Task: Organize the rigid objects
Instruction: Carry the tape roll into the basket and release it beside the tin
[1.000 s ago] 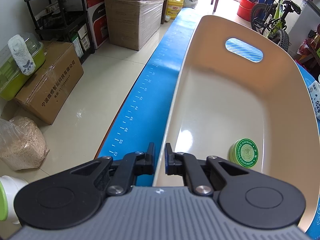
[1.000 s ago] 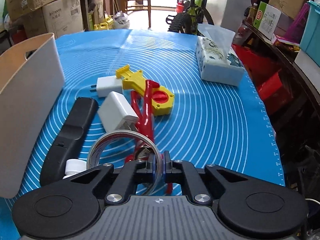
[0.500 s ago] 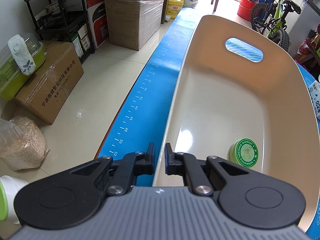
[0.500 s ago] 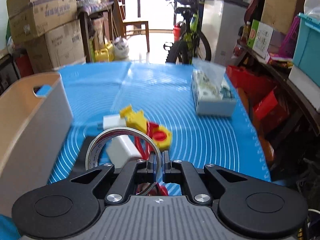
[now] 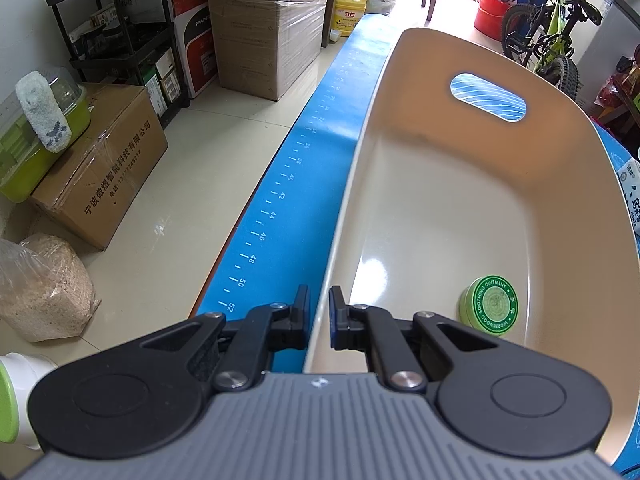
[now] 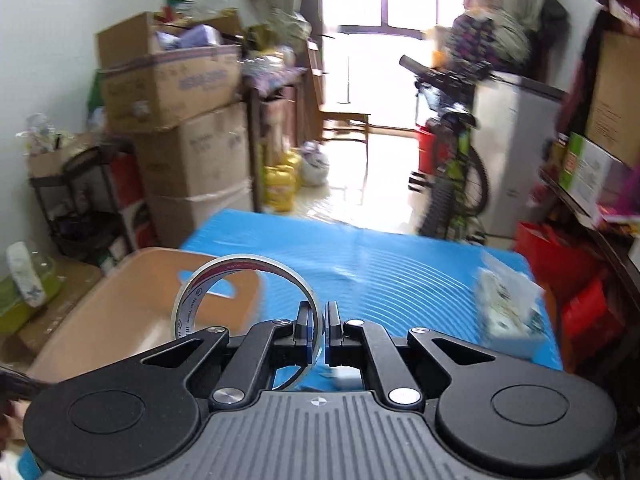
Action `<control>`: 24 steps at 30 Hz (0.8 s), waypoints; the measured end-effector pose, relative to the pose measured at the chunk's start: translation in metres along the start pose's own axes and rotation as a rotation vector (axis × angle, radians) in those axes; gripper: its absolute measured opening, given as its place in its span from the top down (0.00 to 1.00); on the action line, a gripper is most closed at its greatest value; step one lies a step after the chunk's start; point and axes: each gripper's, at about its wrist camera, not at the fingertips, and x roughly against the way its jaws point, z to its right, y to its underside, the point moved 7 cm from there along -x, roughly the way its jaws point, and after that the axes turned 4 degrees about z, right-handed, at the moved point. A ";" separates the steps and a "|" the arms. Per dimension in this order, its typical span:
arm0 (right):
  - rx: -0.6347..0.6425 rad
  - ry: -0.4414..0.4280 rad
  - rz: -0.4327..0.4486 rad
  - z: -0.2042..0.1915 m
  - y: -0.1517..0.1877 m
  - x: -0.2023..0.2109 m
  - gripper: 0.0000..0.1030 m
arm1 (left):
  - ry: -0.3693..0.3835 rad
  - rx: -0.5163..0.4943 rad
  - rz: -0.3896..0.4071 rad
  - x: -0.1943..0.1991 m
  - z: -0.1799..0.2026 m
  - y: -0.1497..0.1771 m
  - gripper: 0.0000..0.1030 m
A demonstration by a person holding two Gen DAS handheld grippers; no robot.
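Observation:
My left gripper [image 5: 319, 318] is shut on the near left rim of the beige bin [image 5: 440, 208], one finger outside and one inside the wall. A round green ointment tin [image 5: 488, 306] lies on the bin floor at the near right. My right gripper [image 6: 318, 330] is shut on a clear tape roll [image 6: 244, 268], held upright in the air above the blue mat [image 6: 400, 272]. The bin shows in the right wrist view [image 6: 132, 308] at the lower left. The other loose objects on the mat are hidden below the right gripper.
A tissue pack [image 6: 508, 308] lies on the mat's right side. The mat's left edge [image 5: 280, 208] runs beside the bin, with floor and cardboard boxes [image 5: 100, 172] beyond. A bicycle [image 6: 452, 168] stands past the table's far end.
My right gripper has risen with the tape roll and swung left toward the bin; the yellow, red and white objects have dropped out of view. The left gripper has not moved.

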 end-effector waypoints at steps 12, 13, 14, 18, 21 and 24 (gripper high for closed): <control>0.146 -0.134 -0.122 -0.105 0.018 -0.048 0.84 | -0.004 -0.011 -0.002 -0.001 0.001 -0.001 0.90; 0.158 -0.139 -0.136 -0.111 0.023 -0.053 0.84 | -0.003 -0.011 -0.002 -0.001 0.001 -0.001 0.90; 0.168 -0.144 -0.151 -0.116 0.027 -0.057 0.84 | -0.002 -0.010 -0.002 -0.001 0.001 -0.002 0.90; 0.204 -0.155 -0.224 -0.132 0.050 -0.072 0.84 | -0.003 -0.012 -0.001 -0.001 0.001 -0.002 0.90; 0.230 -0.157 -0.283 -0.140 0.066 -0.083 0.84 | -0.003 -0.012 -0.001 -0.001 0.001 -0.001 0.90; 0.257 -0.155 -0.335 -0.146 0.078 -0.093 0.84 | -0.005 -0.016 0.000 -0.002 0.001 -0.001 0.90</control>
